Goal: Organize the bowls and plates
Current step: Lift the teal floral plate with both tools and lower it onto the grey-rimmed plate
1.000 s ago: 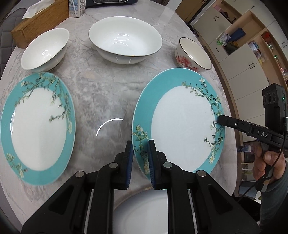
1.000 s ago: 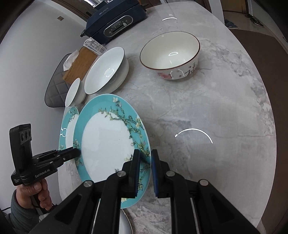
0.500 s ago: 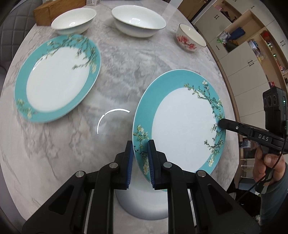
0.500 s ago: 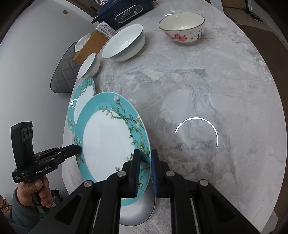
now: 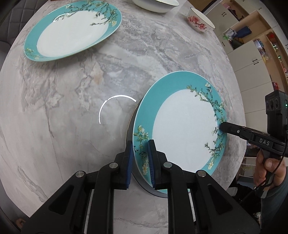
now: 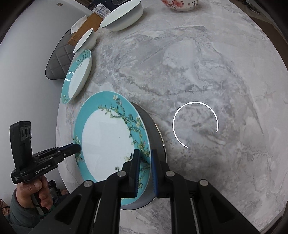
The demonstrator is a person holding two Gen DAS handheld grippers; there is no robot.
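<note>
Both grippers hold one teal-rimmed plate with a blossom pattern (image 5: pixel 183 126) (image 6: pixel 106 138) by opposite rims. My left gripper (image 5: pixel 140 144) is shut on its near-left rim, and its tip (image 6: pixel 77 148) shows in the right wrist view. My right gripper (image 6: pixel 145 152) is shut on the opposite rim, seen from the left wrist view as a black tip (image 5: pixel 224 126). The plate hangs tilted just over a pale plate (image 5: pixel 130 120) (image 6: pixel 155 133) near the table's front edge; contact between them is unclear. A second teal plate (image 5: pixel 72 30) (image 6: pixel 77 73) lies flat further back.
At the far side of the marble table (image 5: pixel 72 108) stand a large white bowl (image 6: pixel 122 16), a small white bowl (image 6: pixel 86 39), a red-flowered bowl (image 5: pixel 199 21) and a wooden tissue box (image 6: pixel 84 28). A hand (image 6: pixel 36 190) grips each handle. Cabinets (image 5: pixel 252 59) stand beyond the table.
Both grippers have carried the teal plate together toward the table's near edge and a little lower, over the pale plate. The bowls and second teal plate have slid toward the top of the views.
</note>
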